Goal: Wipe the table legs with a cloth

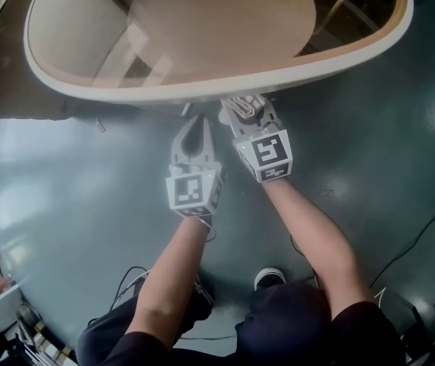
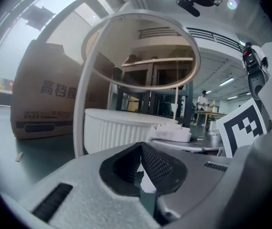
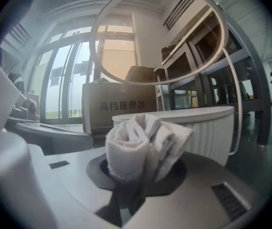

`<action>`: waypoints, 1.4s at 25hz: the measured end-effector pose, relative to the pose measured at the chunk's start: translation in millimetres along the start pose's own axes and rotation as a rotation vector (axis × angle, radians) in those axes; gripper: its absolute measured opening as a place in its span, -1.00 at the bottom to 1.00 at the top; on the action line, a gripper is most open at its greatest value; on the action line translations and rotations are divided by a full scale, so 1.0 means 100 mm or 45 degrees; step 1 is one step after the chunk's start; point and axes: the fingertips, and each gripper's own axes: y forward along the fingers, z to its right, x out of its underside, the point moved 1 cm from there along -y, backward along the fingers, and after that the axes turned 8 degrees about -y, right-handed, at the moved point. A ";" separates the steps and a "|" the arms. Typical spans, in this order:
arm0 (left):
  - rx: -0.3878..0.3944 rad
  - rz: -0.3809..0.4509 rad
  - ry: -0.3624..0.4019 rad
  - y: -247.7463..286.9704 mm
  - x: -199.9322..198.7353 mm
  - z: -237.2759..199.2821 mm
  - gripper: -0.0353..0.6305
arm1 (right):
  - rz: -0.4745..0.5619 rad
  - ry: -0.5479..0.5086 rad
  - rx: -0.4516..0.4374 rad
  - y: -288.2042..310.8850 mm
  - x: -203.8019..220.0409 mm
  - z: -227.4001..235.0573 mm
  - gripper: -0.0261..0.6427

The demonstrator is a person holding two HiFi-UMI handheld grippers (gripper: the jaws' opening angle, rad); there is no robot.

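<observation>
Cream-rimmed glass forms the oval table top point(image 1: 164, 91). In the head view, the person bends over it with both forearms stretched low over the grey floor point(image 1: 72, 189). The left gripper point(image 1: 194, 125) and right gripper point(image 1: 241, 110) sit side by side with their noses tucked just under the rim's near edge, the place to be for reaching anything below the top. No leg shows from up here.

In the left gripper view, the jaws are pressed together with nothing between them, so this tool looks like a spare hand for now. Ahead, a white tubular table leg point(image 2: 80, 113) curves down from the top's ring to the floor. A low ribbed white drum point(image 2: 119, 128) sits behind it, and a cardboard box point(image 2: 43, 99) stands further back. The gripper is near the leg but apart from it.

In the right gripper view, the jaws pinch a bunched white cloth point(image 3: 143, 144). Its folds bulge past the tips, so fabric rather than plastic would meet the tube. A leg runs down at the right of this view, off the cloth's line. I judge that wiping has not begun and that the cloth needs swinging across to it.
</observation>
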 end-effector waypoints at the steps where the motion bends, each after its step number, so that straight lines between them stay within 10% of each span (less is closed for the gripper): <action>1: 0.037 -0.004 0.011 0.08 0.02 0.14 -0.88 | -0.005 0.001 0.029 -0.07 0.03 0.13 -0.69; 11: 0.213 -0.010 0.053 0.47 -0.03 0.89 -0.88 | -0.126 -0.066 0.212 -0.41 0.25 1.36 -0.68; 23: 0.104 -0.002 0.092 0.23 -0.13 0.23 -0.88 | -0.231 -0.062 0.408 -0.37 0.35 2.30 -0.68; 35: -0.027 0.036 0.035 -0.12 -0.23 -0.32 -0.88 | 0.014 0.174 0.064 -0.01 0.10 0.00 -0.68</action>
